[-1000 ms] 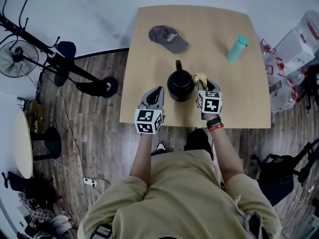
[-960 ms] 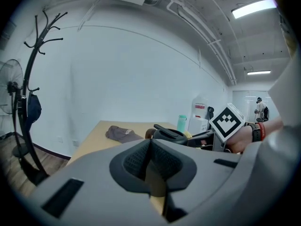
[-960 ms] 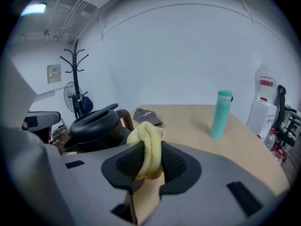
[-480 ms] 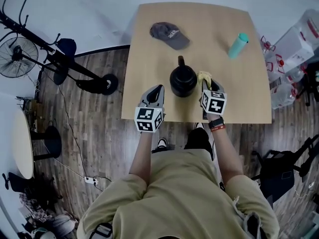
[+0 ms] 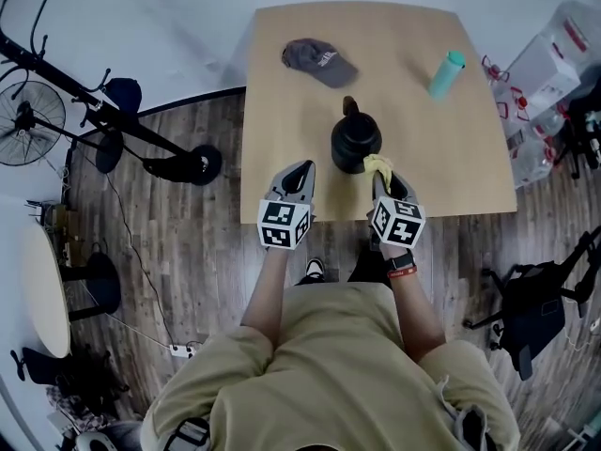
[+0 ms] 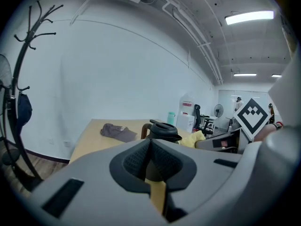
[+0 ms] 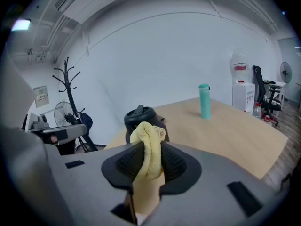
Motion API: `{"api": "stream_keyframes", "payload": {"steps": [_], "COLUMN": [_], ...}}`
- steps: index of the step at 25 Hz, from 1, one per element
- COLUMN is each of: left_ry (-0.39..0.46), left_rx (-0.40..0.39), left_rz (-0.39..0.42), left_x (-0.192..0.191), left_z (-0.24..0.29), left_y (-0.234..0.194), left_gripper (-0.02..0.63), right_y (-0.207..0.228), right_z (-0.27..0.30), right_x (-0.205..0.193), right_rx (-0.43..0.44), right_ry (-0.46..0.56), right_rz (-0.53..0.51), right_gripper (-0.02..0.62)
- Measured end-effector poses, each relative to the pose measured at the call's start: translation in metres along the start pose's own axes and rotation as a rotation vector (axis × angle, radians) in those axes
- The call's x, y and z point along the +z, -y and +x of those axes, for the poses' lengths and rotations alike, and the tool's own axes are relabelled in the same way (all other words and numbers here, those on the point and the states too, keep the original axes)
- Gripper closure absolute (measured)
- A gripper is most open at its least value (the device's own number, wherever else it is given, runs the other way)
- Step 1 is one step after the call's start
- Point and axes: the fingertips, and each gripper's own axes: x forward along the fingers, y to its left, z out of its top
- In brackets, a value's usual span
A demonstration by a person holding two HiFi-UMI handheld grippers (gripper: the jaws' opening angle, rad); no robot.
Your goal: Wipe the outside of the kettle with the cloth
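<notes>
A black kettle with a brown handle stands near the middle of the wooden table. It also shows in the left gripper view as a kettle and in the right gripper view as a kettle just behind the jaws. My right gripper is shut on a yellow cloth, cloth, held close to the kettle's near right side. My left gripper hovers at the table's front edge, left of the kettle, jaws closed with nothing between them.
A grey cap lies at the table's back left. A teal bottle stands at the back right. A coat stand and a fan are on the floor to the left; plastic boxes sit to the right.
The right gripper with the cloth has shifted from the kettle's right side toward its near side. The left gripper holds about the same place at the table edge.
</notes>
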Motion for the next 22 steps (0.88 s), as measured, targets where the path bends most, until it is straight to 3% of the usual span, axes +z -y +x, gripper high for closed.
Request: {"api": "stream_keyframes", "payload": {"steps": [11,22], "left_ry": [-0.005,-0.009], "left_rx": [-0.021,0.006], "left_rz": [0.019,-0.006], "left_x": [-0.008,-0.015], "left_z": [-0.034,-0.044], "left_y": [-0.023,-0.045], "left_gripper": [0.583,0.583], "right_y": [-0.096,-0.118], "right_z": [0.037,0.087], "right_x": [-0.025,-0.014], "right_rx": [0.04,0.001], "right_ry": [-0.013,-0.021], "right_rz": [0.028,0.051], "right_gripper": [0.48,0.479]}}
